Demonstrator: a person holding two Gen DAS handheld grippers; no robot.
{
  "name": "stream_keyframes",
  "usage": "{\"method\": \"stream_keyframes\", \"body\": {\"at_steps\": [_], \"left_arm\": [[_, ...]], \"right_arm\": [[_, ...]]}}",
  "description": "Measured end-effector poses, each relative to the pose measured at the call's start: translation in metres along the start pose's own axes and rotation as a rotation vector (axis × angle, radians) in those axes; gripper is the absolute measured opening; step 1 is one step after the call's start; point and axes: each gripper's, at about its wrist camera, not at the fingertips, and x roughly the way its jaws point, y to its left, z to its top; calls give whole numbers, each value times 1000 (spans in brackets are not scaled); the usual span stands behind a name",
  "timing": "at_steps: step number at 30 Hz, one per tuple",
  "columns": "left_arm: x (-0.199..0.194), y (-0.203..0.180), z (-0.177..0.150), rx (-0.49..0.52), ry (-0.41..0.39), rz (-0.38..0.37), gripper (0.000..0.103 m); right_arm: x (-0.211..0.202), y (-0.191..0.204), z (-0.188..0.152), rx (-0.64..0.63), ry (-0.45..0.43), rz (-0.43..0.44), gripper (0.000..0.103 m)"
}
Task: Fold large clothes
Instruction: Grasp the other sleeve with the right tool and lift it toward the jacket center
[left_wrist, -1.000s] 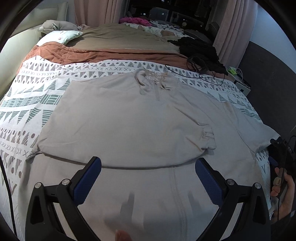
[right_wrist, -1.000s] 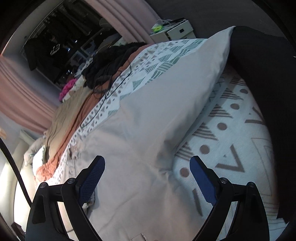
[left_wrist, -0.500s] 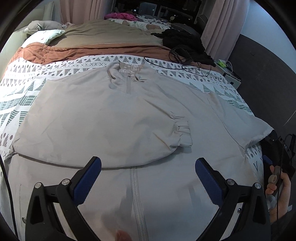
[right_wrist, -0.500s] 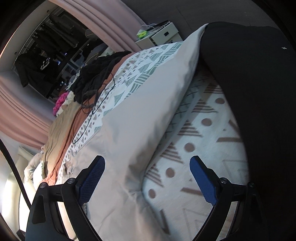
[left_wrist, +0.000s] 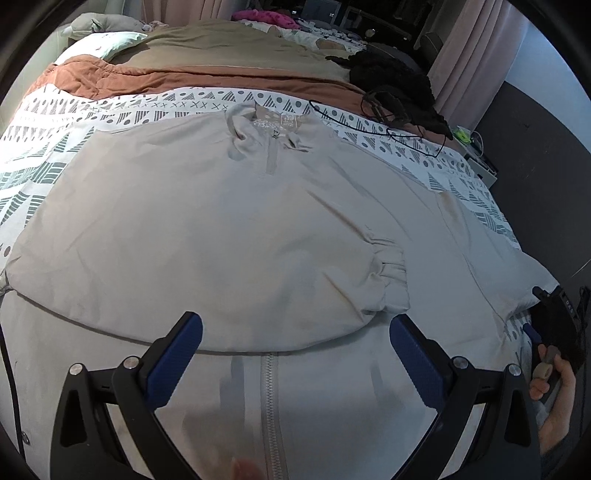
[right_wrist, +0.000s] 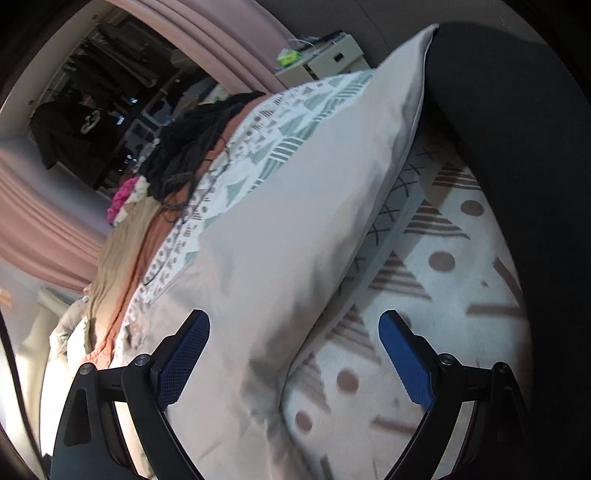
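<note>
A large beige zip-front garment (left_wrist: 229, 221) lies spread on the bed, collar at the far side. One sleeve is folded across its chest, with the elastic cuff (left_wrist: 391, 273) at centre right. The other sleeve (left_wrist: 491, 258) stretches toward the bed's right edge. My left gripper (left_wrist: 295, 343) hovers open over the lower front, above the zipper (left_wrist: 271, 406), with nothing between its fingers. In the right wrist view that outstretched sleeve (right_wrist: 295, 240) runs away from me. My right gripper (right_wrist: 295, 347) stands open over the sleeve's edge, jaws wide and not touching cloth.
A patterned bedspread (left_wrist: 40, 147) covers the bed, with a brown blanket (left_wrist: 184, 77), a pillow (left_wrist: 107, 40) and dark clothes with cables (left_wrist: 399, 88) beyond. A hand (left_wrist: 554, 380) holds the other gripper at the right edge. A dark shape (right_wrist: 517, 147) fills the right of the right wrist view.
Both grippers have shifted rightward over the bed and come a little lower. The zipper now sits between the left fingers, and the sleeve edge has come under the right gripper. Jaws stayed open.
</note>
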Motion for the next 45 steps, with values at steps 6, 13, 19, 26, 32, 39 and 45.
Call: {"method": "stream_keyframes", "body": {"at_steps": [6, 13, 19, 26, 32, 39, 45], "left_arm": [[34, 5, -16, 0, 54, 42, 103], [41, 12, -21, -33, 60, 29, 103], [43, 22, -11, -46, 80, 3, 103], [41, 31, -2, -72, 76, -43, 103], [36, 37, 0, -88, 64, -70, 103], [30, 39, -1, -97, 61, -105, 103], [29, 40, -1, -110, 66, -126, 103]], "right_arm": [[32, -3, 30, 39, 31, -29, 93], [47, 6, 59, 2, -5, 48, 73], [24, 32, 60, -155, -64, 191, 50], [-9, 37, 49, -207, -84, 369, 49], [-27, 43, 31, -232, -94, 422, 49], [-24, 85, -11, -309, -26, 463, 49], [3, 115, -69, -287, 114, 405, 49]]}}
